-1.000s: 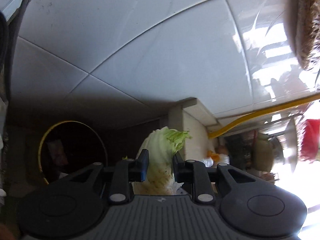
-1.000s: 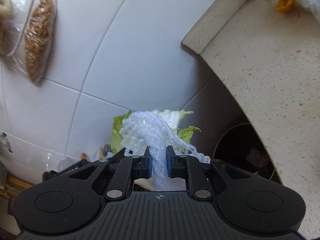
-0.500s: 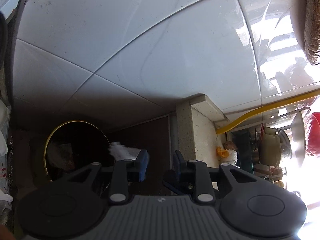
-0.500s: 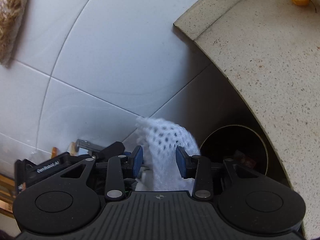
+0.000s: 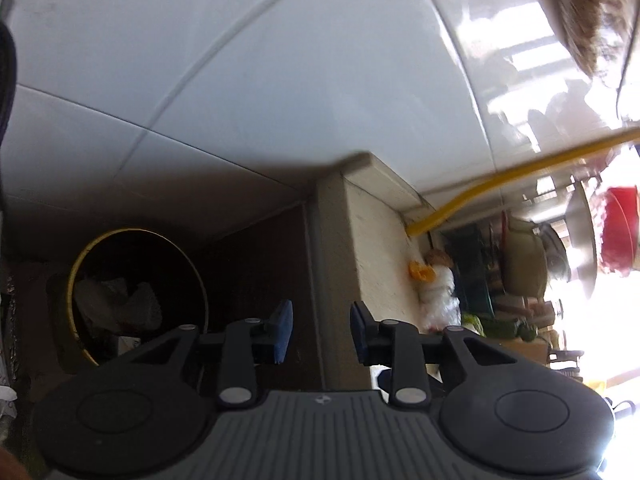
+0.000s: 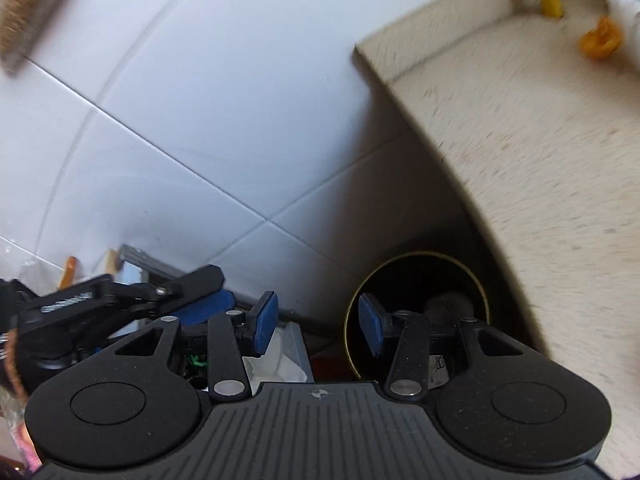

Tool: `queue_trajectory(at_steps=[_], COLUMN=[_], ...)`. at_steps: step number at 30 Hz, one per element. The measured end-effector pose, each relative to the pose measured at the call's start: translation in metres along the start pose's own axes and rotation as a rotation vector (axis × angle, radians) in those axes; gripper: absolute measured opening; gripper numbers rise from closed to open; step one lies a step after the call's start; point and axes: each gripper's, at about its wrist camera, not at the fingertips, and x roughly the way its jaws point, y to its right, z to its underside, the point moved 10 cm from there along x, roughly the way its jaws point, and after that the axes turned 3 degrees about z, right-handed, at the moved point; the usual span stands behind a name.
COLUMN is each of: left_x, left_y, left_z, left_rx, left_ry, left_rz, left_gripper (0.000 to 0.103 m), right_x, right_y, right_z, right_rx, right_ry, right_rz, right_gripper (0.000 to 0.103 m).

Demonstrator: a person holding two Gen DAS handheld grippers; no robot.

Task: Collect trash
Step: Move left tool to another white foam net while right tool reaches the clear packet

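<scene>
A dark trash bin (image 5: 76, 280) with a thin yellow rim stands on the floor beside the counter's end. White crumpled trash and a white foam net (image 5: 140, 308) lie inside it. My left gripper (image 5: 320, 332) hangs above and to the right of the bin, jaws opening, nothing between the blue pads. My right gripper (image 6: 318, 326) is over the same bin (image 6: 416, 255), jaws opening and empty. An orange peel (image 5: 419, 272) (image 6: 600, 40) and crumpled white plastic (image 5: 438, 300) lie on the counter. The lettuce leaf is out of sight.
The beige speckled counter (image 6: 540, 160) runs along the right, with a yellow pipe (image 5: 500, 184) at its back. White wall tiles (image 5: 280, 80) fill the background. Pots and a red bowl (image 5: 620, 236) crowd the far end. A bag of brown grain (image 6: 24, 12) hangs on the wall.
The left gripper let go of the lettuce leaf and the right one released the white foam net. Both now stand wider and empty, and the net lies in the bin.
</scene>
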Motion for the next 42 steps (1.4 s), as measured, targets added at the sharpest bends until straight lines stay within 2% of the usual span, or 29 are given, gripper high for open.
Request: queue_trajectory(at_steps=[3, 5, 10, 12, 13, 17, 20, 23, 26, 28, 31, 35, 38, 42], left_x=[0.015, 0.025, 0.050, 0.059, 0.064, 0.079, 0.092, 0.105, 0.119, 0.129, 0.144, 0.164, 0.176, 0.191], left_y=[0.026, 0.044, 0.094, 0.112, 0.122, 0.160, 0.183, 0.196, 0.198, 0.199, 0.203, 0.213, 0.216, 0.213], left_z=[0.013, 0.023, 0.051, 0.064, 0.071, 0.106, 0.135, 0.162, 0.176, 0.180, 0.175, 0.172, 0.170, 0.179], left_rx=[0.064, 0.109, 0.246, 0.287, 0.308, 0.479, 0.621, 0.690, 0.760, 0.775, 0.798, 0.876, 0.944, 0.962], left_ry=[-0.042, -0.070, -0.121, -0.141, -0.155, -0.211, -0.245, -0.301, -0.322, -0.342, -0.327, -0.304, -0.277, -0.329], left_rz=[0.021, 0.038, 0.065, 0.080, 0.089, 0.098, 0.080, 0.088, 0.036, 0.022, 0.000, -0.045, -0.080, -0.078], left_gripper=[0.034, 0.035, 0.040, 0.041, 0.041, 0.043, 0.045, 0.046, 0.046, 0.046, 0.047, 0.059, 0.071, 0.074], right_x=[-0.035, -0.058, -0.130, -0.157, -0.169, -0.198, -0.213, -0.228, -0.237, -0.240, -0.241, -0.242, -0.244, -0.243], right_y=[0.009, 0.018, 0.065, 0.088, 0.099, 0.142, 0.162, 0.182, 0.196, 0.205, 0.215, 0.224, 0.229, 0.231], right_z=[0.001, 0.003, 0.003, 0.003, 0.004, 0.008, 0.014, 0.020, 0.022, 0.022, 0.022, 0.023, 0.023, 0.019], right_rx=[0.013, 0.010, 0.026, 0.044, 0.052, 0.067, 0.094, 0.109, 0.134, 0.146, 0.173, 0.208, 0.244, 0.263], right_ry=[0.053, 0.098, 0.248, 0.309, 0.337, 0.379, 0.390, 0.408, 0.420, 0.430, 0.433, 0.445, 0.453, 0.463], right_rz=[0.001, 0.032, 0.167, 0.233, 0.261, 0.358, 0.362, 0.359, 0.333, 0.323, 0.319, 0.315, 0.334, 0.339], right_gripper=[0.060, 0.061, 0.069, 0.078, 0.079, 0.083, 0.083, 0.083, 0.083, 0.083, 0.083, 0.083, 0.083, 0.083])
